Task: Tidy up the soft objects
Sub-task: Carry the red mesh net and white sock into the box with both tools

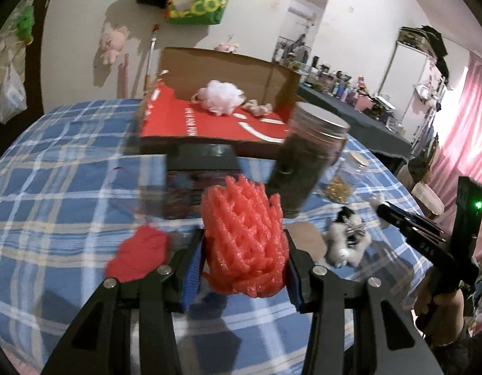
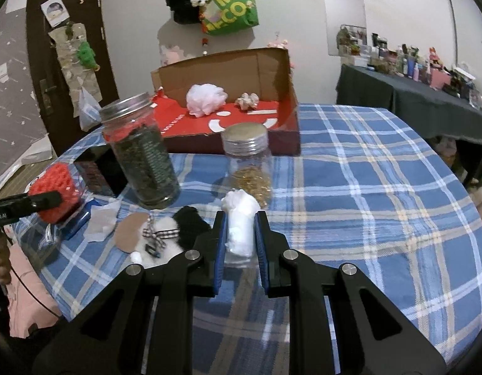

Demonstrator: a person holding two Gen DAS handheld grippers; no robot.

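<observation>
Box [image 2: 284, 72] holds 2 soft items; left gripper [image 1: 244, 259] clamps red foam net [image 1: 244, 237], right gripper [image 2: 240, 237] pinches white plush limb [image 2: 241, 218], seemingly the panda's; red cloth [image 1: 138, 256] left.

Each tool, left [image 1: 244, 268] and right [image 2: 240, 247], has black angular arms with triangular cutouts, silver round screws and blue pads [image 2: 220, 250]; the right one shows a green light.

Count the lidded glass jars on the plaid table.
2. The tall dark-filled jar stands left of the box's front; the shorter jar of gold bits stands right of it. Others may be hidden.
</observation>
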